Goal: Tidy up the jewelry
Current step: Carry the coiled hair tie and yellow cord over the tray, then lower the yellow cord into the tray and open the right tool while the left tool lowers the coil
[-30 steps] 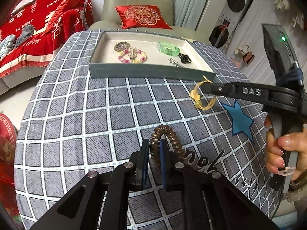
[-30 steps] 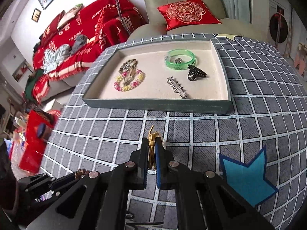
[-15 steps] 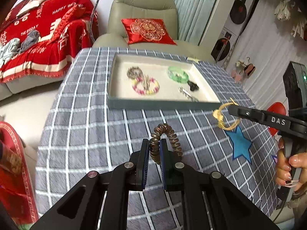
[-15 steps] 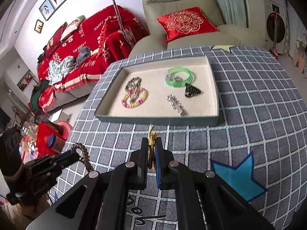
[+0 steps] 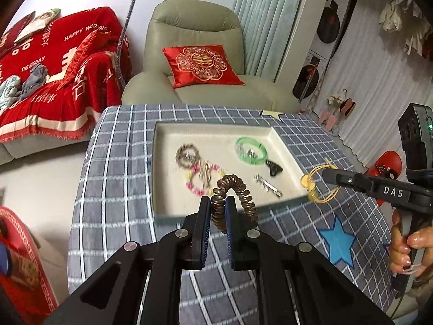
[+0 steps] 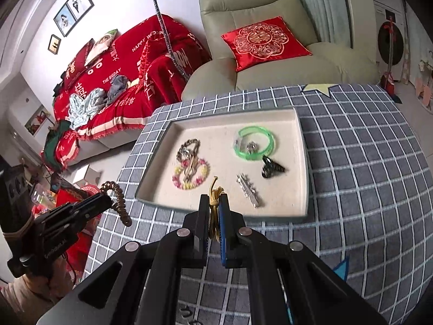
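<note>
Both grippers have risen toward the tray at mid-frame: left gripper pinches a brown coil bracelet, right gripper a gold cord. Either dangling loop might snag the tray's rim.

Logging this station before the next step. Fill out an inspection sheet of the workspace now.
Surface: table under a grey checked cloth with star patches.
Job's things: tray holds a green bangle, pink-yellow bead bracelet, brown bead bracelet, black claw clip, silver hair clip.
Clutter: nothing seen on the cloth.
Grippers: left gripper shut on a brown coil bracelet; right gripper shut on a gold cord bracelet; both above the cloth near the tray's front edge.
Cables: nothing seen on the table.
Surroundings: armchair with a red cushion, sofa under a red throw.
</note>
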Tool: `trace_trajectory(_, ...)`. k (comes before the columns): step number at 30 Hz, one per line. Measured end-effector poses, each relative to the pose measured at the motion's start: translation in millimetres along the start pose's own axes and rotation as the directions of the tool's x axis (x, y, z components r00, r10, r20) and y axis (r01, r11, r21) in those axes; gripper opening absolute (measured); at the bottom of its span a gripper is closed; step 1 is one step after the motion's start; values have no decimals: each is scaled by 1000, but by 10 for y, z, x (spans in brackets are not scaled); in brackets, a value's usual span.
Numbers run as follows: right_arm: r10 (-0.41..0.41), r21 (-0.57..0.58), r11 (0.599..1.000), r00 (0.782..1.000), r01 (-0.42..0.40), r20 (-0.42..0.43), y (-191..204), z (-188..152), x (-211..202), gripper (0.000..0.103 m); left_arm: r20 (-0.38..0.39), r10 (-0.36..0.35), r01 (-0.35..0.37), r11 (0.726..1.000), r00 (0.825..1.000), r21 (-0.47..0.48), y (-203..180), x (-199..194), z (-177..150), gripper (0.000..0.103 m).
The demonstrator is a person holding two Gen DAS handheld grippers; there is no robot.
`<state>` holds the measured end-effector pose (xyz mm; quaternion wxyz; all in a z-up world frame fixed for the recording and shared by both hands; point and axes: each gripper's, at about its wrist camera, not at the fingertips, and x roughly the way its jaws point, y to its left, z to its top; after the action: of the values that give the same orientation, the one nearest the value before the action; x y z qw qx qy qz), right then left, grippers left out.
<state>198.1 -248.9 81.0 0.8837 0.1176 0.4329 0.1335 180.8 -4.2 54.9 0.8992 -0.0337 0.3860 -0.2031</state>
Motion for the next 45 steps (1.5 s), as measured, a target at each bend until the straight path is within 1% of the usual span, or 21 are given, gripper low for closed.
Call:
trace_trajectory(4, 2, -10, 1000, 1000, -2, -5, 44, 107, 127, 7, 6, 12, -13, 1000, 1000, 22, -18, 123, 146, 27)
trace_trajectory(9, 12, -14, 1000, 1000, -13, -14, 77, 217, 307, 7, 19, 28, -29, 999, 999, 24, -22, 296, 305, 27)
trace_trajectory(12, 15, -13, 1000, 1000, -16, -22, 69, 256, 396, 7, 10, 41, -41, 999, 999, 20, -4, 429, 356, 27)
trace_trajectory(23, 27, 4, 1000, 998, -27, -51, 23, 319, 691, 7, -17, 79, -78, 996, 997, 31, 46, 749, 368, 27)
trace_trajectory(33, 40, 8, 999, 997, -40, -63, 59, 357, 890, 7, -40, 85, -85, 996, 996, 2, 140, 941, 400, 27)
trace_trajectory(37, 46, 8, 999, 997, -45, -69, 57, 343, 958, 7, -47, 99, -98, 995, 994, 22, 105, 1000, 361, 27)
trace_trajectory(42, 28, 19, 999, 996, -27, -81, -12, 336, 1065, 7, -67, 100, -99, 995, 993, 23, 100, 1103, 343, 27)
trace_trajectory(45, -12, 19, 1000, 996, 14, -85, -88, 324, 1147, 7, -84, 107, -105, 994, 991, 28, 92, 1190, 333, 27)
